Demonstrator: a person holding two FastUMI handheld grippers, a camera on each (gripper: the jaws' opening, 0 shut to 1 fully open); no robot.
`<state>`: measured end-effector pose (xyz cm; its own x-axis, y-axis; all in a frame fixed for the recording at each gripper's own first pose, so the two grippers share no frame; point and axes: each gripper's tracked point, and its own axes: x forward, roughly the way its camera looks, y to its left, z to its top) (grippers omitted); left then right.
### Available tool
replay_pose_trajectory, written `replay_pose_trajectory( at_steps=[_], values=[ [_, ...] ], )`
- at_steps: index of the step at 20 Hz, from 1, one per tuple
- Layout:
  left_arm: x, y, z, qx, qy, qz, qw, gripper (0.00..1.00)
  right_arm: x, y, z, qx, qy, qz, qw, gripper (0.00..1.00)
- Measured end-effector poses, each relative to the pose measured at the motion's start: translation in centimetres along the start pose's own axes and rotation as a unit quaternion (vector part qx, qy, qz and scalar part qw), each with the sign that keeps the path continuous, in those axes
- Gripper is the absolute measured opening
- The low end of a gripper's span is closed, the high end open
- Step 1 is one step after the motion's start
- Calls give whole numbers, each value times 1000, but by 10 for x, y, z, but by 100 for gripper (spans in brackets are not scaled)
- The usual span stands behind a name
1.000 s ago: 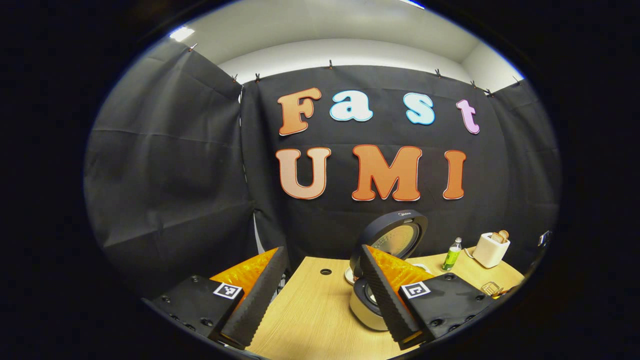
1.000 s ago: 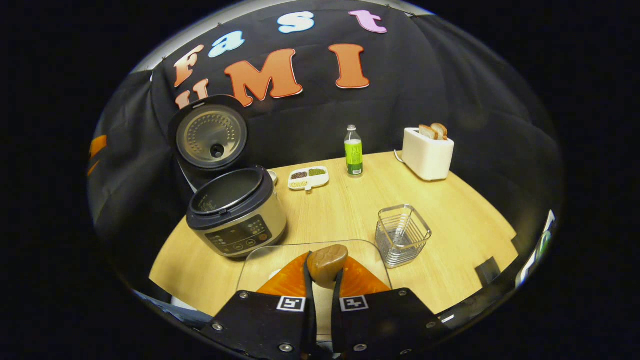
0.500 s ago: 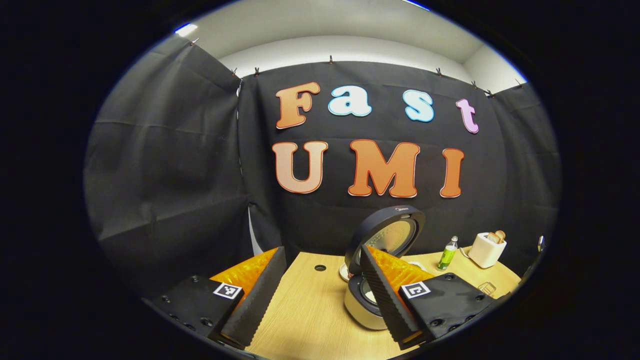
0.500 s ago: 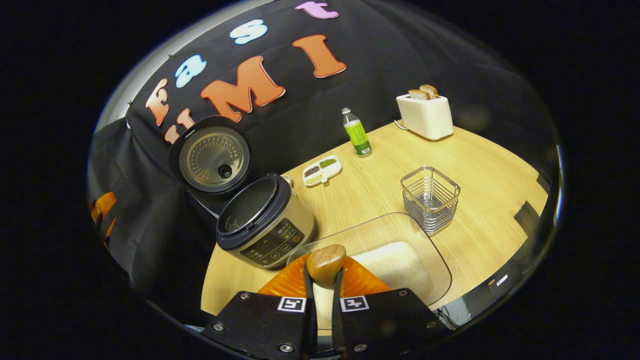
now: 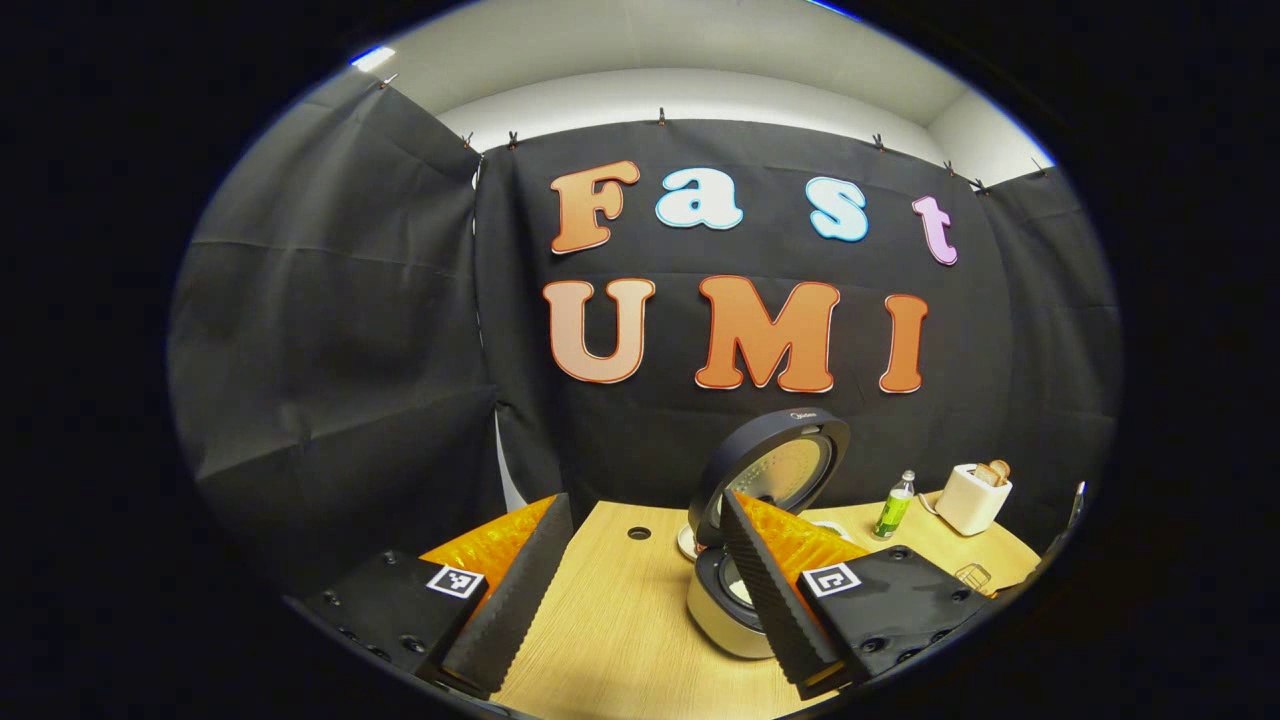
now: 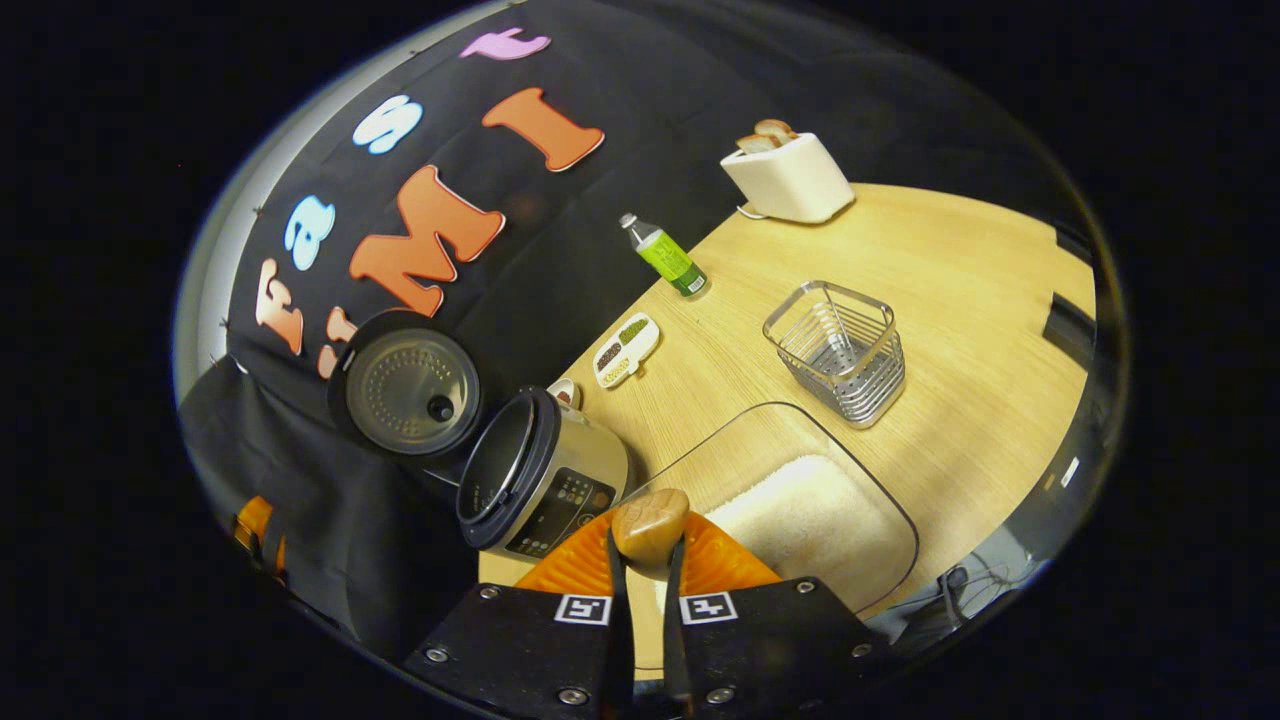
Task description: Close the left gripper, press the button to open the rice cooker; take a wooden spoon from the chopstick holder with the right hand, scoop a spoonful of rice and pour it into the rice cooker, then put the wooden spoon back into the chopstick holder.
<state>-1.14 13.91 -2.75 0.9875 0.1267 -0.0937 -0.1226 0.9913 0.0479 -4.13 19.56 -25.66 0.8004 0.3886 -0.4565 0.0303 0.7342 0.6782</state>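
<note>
Two views on my end. Left gripper view first: my left gripper [image 5: 640, 555] sits at the bottom of the frame with its fingers spread wide and nothing between them. Right of centre and low, the silver rice cooker with a dark rim [image 5: 722, 612] stands on the light wooden table [image 5: 620, 640], round lid upright and open; my right-hand finger covers part of its body. At lower right, small and far off, I see a green-labelled clear bottle [image 5: 893, 506] and a white toaster holding bread slices [image 5: 973, 494].

Right gripper view, frame heavily tilted: my right gripper [image 6: 648, 560] at bottom centre is pinched on the brown wooden spoon [image 6: 650, 521], whose rounded end pokes up between the fingers. Just beyond it a clear rectangular tray of white rice [image 6: 815, 515] lies on the table. Rice cooker is at lower left, lid open, pot mouth facing left. A wire-mesh metal chopstick holder [image 6: 838, 345] stands right of centre, near the tray. A white divided dish of beans [image 6: 625, 349] lies at centre; bottle and toaster sit toward the top.
</note>
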Motion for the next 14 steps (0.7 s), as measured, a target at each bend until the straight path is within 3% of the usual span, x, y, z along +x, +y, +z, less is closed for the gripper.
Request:
replay_pose_trajectory(
  at_steps=[7,14],
  values=[
    [-1,-2,2,3,-3,2,1000,99,0,-31,7,144,9,18,989,11],
    [0,-1,8,8,-10,9,1000,100,-10,-55,31,218,-8,29,975,11]
  ],
)
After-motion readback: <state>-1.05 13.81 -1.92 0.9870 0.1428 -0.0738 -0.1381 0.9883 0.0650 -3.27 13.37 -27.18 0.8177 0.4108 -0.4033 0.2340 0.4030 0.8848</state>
